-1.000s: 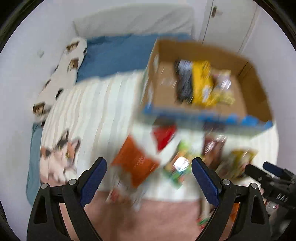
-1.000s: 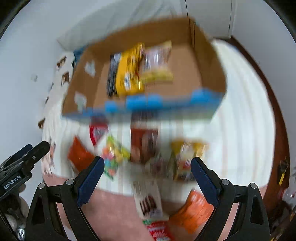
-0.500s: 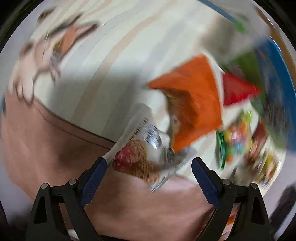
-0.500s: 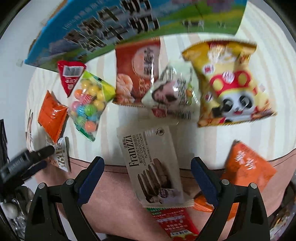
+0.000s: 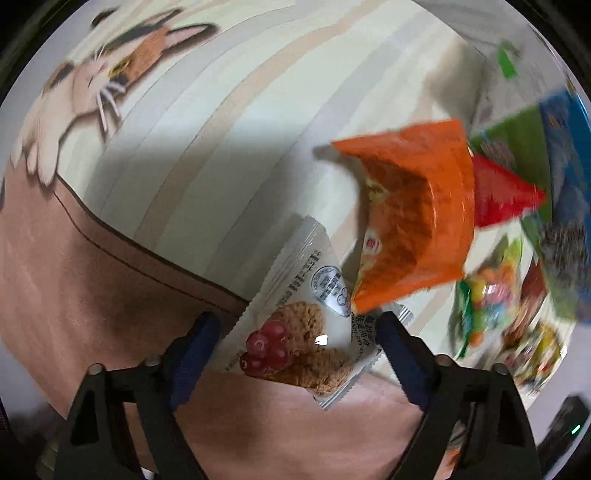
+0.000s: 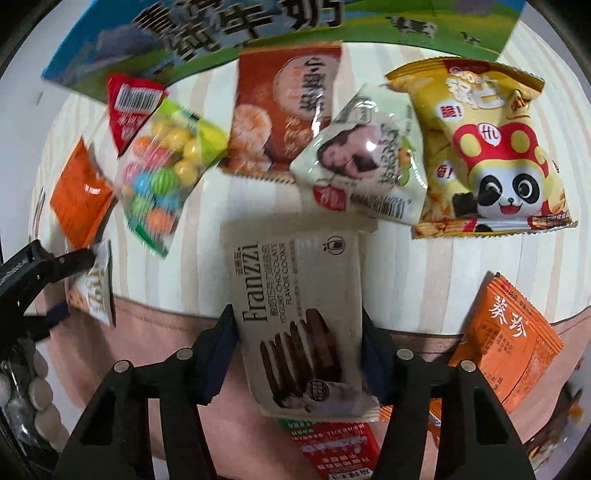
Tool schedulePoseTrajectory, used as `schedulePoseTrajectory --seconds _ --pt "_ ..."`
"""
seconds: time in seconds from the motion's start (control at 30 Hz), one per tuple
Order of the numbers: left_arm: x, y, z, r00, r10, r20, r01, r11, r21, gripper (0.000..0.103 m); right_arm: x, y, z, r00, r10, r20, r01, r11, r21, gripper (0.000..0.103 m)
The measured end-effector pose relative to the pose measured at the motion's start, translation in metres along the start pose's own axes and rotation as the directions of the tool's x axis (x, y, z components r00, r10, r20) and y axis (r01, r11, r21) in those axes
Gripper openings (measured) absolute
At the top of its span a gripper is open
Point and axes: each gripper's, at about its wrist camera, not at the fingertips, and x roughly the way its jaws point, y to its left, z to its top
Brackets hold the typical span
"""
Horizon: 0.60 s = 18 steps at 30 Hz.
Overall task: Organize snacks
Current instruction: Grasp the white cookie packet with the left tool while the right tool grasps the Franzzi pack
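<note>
Snack packets lie on a striped bedspread. In the left wrist view my left gripper [image 5: 295, 332] is open around a white cookie packet [image 5: 303, 332] with red berries printed on it. An orange packet [image 5: 417, 218] lies just beyond it, partly over it. In the right wrist view my right gripper [image 6: 301, 347] has its jaws close on both sides of a cream Franzzi chocolate cookie packet [image 6: 299, 310]. Whether the pads press it is unclear. The left gripper [image 6: 48, 273] shows at the left edge there.
The printed side of the cardboard box [image 6: 236, 29] runs along the far side. Near it lie a candy ball bag [image 6: 162, 166], a brown packet [image 6: 284, 110], a pale green packet [image 6: 362, 162], a yellow panda bag [image 6: 487, 155], an orange packet [image 6: 509, 347] and a red packet [image 6: 332, 443].
Both grippers have dropped from a high look at the box down to the bedspread. The left one now straddles the berry cookie packet. The right one has narrowed around the Franzzi packet.
</note>
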Motion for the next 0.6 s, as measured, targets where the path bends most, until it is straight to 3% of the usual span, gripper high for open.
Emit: schedulePoseTrajectory --seconds 0.07,0.17,0.33,0.37,0.43,0.6 --pt "0.000 -0.002 -0.012 0.999 0.032 -0.005 -0.032 0.997 0.064 0.086 0.000 0.003 -0.005 1.000 0.006 -0.016 -0.006 1.000 -0.015 0.060" --pt "0.000 0.004 -0.024 0.999 0.038 -0.002 -0.038 0.996 0.080 0.086 0.002 0.006 -0.015 0.999 0.008 -0.031 -0.009 1.000 -0.020 0.060" --pt "0.005 0.016 -0.025 0.999 -0.036 -0.021 0.036 0.999 -0.012 0.086 0.011 0.009 -0.016 0.999 0.008 -0.033 -0.007 1.000 0.027 0.064" --pt "0.004 0.018 -0.026 0.999 -0.038 -0.013 0.038 0.999 -0.026 0.082 0.014 0.011 -0.013 1.000 0.002 -0.031 -0.001 1.000 0.027 0.064" --pt "-0.001 0.019 -0.032 0.999 -0.038 0.024 0.038 0.999 -0.027 0.045 0.020 0.012 -0.008 1.000 -0.005 -0.025 0.005 1.000 0.026 0.063" --pt "-0.012 0.001 -0.048 0.998 -0.009 0.060 0.007 0.999 0.044 0.038 0.019 0.016 -0.020 1.000 -0.003 0.017 0.002 1.000 0.025 0.059"
